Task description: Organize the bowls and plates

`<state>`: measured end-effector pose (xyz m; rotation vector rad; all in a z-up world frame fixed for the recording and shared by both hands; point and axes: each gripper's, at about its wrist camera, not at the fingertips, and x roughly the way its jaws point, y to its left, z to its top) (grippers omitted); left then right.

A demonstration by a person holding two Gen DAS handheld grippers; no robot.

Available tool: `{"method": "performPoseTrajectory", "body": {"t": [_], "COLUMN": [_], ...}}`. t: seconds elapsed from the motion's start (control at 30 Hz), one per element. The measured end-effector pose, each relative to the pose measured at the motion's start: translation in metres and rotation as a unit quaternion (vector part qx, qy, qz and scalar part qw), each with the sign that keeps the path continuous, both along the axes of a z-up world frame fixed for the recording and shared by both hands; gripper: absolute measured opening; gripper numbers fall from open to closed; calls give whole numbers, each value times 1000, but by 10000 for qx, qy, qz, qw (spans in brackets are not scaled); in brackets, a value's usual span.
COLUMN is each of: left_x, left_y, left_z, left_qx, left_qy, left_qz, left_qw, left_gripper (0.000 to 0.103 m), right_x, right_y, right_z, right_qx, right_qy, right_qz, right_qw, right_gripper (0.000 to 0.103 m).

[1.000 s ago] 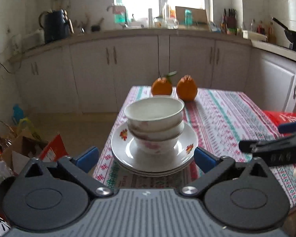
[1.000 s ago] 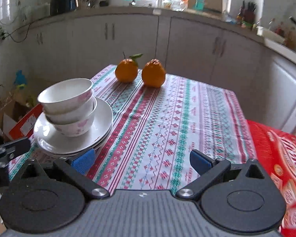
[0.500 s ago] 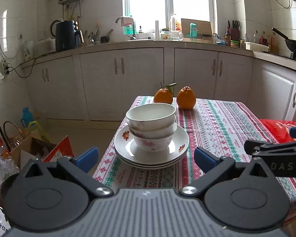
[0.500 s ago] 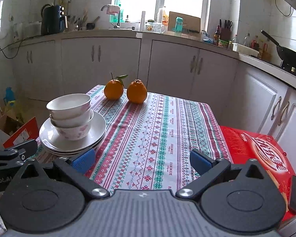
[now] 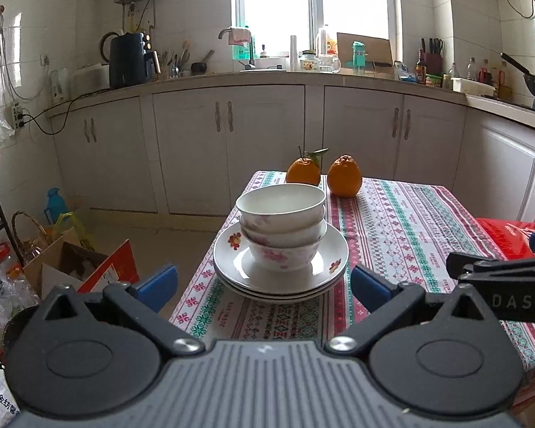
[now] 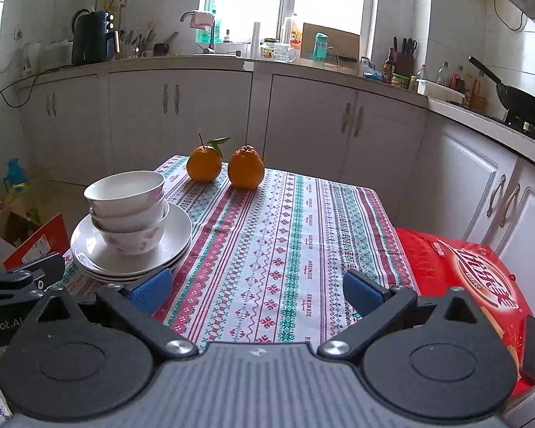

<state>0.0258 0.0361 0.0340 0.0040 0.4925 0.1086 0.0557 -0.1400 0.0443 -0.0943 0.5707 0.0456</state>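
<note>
From where I stood, the three bowls sat nested on the stack of plates, and that pile rested close to the near left edge of the table, at about eleven o'clock from the left tool. Both tools hung apart from the crockery, the left tool spread wide with nothing between its pads, the right tool likewise spread and empty over the striped cloth. The pile looked tidy, so the danger I judged lay in any further touch: a nudge toward nine o'clock could tip the plates off the edge, and the top bowl, sitting slightly askew, might slide. The two oranges at twelve o'clock stood well apart from the pile.
</note>
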Motion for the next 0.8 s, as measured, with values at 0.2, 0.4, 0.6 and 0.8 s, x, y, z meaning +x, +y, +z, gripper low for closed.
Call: {"method": "performPoseTrajectory", "body": {"t": [0.2,0.4,0.6,0.8], "left_x": [0,0,-1,0], "left_y": [0,0,0,-1], "left_z": [0,1,1,0], "left_qx": [-24,-38,-46,-50], "left_qy": [4,20,27,49], "left_qz": [7,16,22,15], "left_qw": [10000,10000,10000,10000], "left_gripper": [102,102,102,102], "right_x": [0,-1,-1,0], "right_y": [0,1,0,-1], "right_z": [0,0,0,0], "right_qx": [-25,-40,-32,-38], "right_qy": [-19,-30,-41,-42], "right_qz": [-29,-46,-64,-96], "right_qw": [10000,10000,10000,9999], "right_gripper": [103,103,103,103]}}
